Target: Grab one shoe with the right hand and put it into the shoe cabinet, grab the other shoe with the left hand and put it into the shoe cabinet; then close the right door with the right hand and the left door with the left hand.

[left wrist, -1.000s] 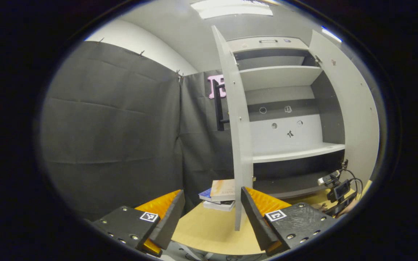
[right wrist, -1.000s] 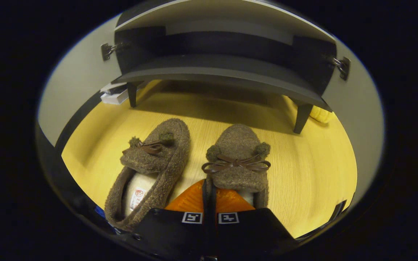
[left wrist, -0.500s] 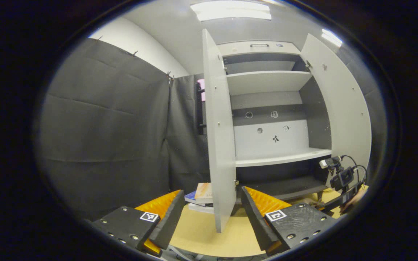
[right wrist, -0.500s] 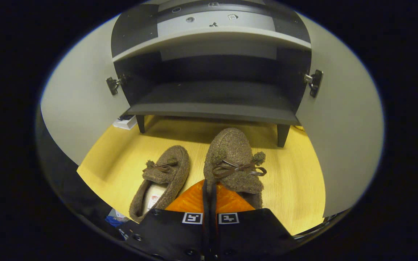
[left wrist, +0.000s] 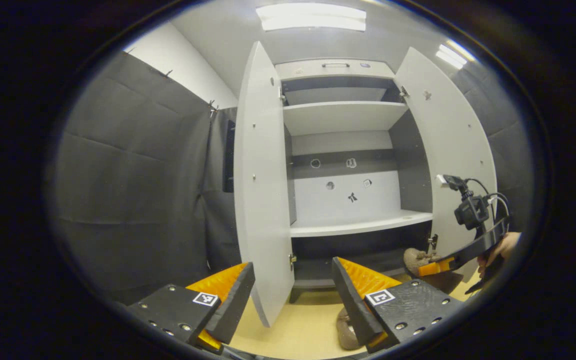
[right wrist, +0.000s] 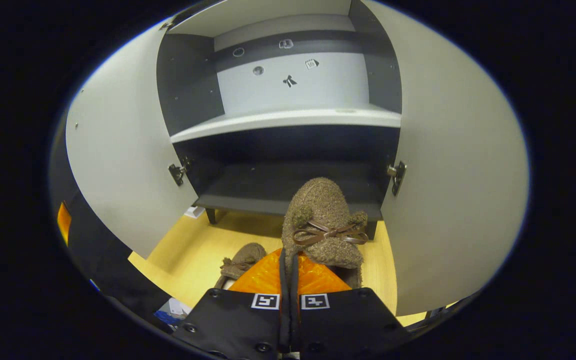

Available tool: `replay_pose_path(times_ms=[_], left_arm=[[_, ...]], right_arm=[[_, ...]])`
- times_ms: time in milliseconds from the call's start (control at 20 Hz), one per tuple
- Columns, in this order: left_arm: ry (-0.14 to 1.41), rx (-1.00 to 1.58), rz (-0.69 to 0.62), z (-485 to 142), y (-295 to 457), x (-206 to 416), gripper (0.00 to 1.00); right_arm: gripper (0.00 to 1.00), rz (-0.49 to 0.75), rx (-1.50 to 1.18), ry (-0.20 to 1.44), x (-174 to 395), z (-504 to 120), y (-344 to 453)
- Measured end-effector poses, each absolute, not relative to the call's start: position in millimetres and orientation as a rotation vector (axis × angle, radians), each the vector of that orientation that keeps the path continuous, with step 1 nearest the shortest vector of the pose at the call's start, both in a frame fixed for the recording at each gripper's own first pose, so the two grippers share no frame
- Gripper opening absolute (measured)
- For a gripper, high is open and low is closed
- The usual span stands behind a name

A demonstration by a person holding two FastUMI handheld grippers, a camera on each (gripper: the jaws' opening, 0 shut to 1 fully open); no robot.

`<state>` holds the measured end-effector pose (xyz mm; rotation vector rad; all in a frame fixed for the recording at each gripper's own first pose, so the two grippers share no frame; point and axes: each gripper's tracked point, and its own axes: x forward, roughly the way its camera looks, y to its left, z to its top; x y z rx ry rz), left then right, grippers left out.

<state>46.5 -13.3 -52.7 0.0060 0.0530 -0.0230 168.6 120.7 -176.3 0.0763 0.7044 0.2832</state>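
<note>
This is a staged recording booth, not a lived-in home. Black cloth (left wrist: 133, 190) hangs pinned as walls in the left gripper view, with a plain white wall (left wrist: 183, 65) and flat ceiling light panels (left wrist: 310, 16) above. A pale grey shoe cabinet (left wrist: 348, 150) with both doors open stands on a light wooden floor (right wrist: 188, 255).

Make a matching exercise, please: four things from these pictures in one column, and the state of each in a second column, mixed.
1. held shoe
2. other shoe
3. cabinet doors
4. left gripper

a. on the floor
b. open, holding nothing
c. both swung open
d. lifted in front of the bottom shelf, gripped by the right gripper

Pairs: 1-d, 2-a, 3-c, 4-b
</note>
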Motion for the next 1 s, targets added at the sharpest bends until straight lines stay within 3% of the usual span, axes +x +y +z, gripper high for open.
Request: replay_pose_path(times_ms=[500, 700, 750, 800, 850, 1000], left_arm=[[0.033, 0.004, -0.059, -55, -22, 74, 0.90], [0.043, -0.010, -0.048, -63, -12, 77, 0.90], [0.045, -0.011, -0.043, -65, -9, 78, 0.96], [0.047, -0.011, -0.037, -67, -6, 77, 0.96], [0.048, -0.012, -0.032, -68, -2, 78, 0.96], [0.056, -0.020, -0.013, -73, 8, 76, 0.96]], right_arm=[[0.01, 0.315, 0.026, 0.428, 246, -49, 131], [0.02, 0.305, 0.020, 0.377, 288, -24, 140], [0.02, 0.296, 0.015, 0.368, 301, -19, 140], [0.00, 0.285, 0.006, 0.363, 314, -16, 140], [0.05, 0.276, -0.004, 0.357, 329, -14, 142], [0.01, 0.248, -0.045, 0.351, 372, -9, 145]])
